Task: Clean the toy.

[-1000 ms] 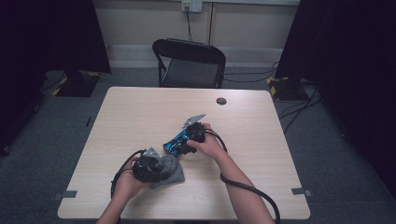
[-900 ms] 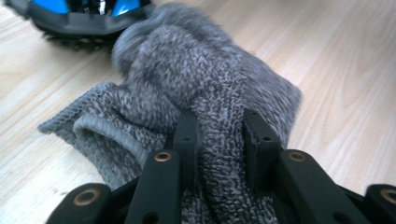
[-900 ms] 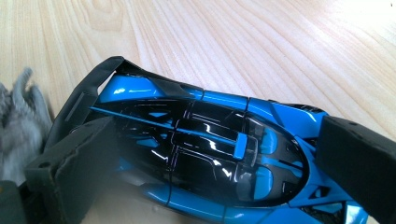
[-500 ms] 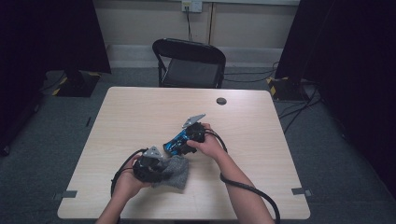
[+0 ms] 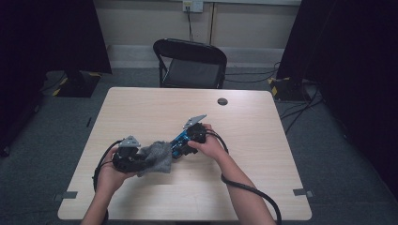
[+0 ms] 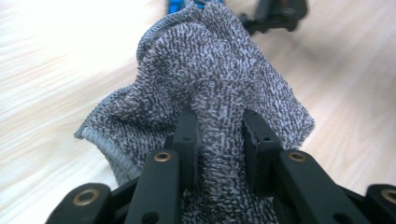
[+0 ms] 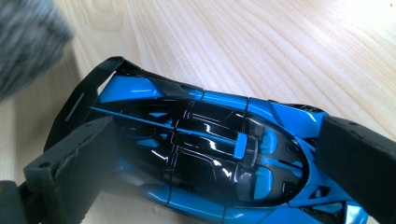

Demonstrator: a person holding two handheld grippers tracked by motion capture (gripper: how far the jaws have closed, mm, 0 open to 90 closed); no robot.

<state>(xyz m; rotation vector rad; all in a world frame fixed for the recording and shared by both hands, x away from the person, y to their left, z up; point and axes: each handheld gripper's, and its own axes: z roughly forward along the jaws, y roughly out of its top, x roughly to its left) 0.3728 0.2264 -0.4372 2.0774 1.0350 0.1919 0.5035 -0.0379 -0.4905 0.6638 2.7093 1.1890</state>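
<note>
A blue and black toy car lies on the table with my right gripper shut on its sides, one pad at each flank. In the high view the car sits just left of the right gripper. My left gripper is shut on a fold of grey terry cloth. From above, that cloth hangs bunched between the left gripper and the car's near end. The cloth is a blur at the top left of the right gripper view.
The pale wooden table has a small black round thing near its far edge. A black folding chair stands behind the table. A cable trails from the right gripper across the table's front.
My left gripper has risen and shifted with the cloth, which has come up off the table beside the car. The right gripper and the car have kept still.
</note>
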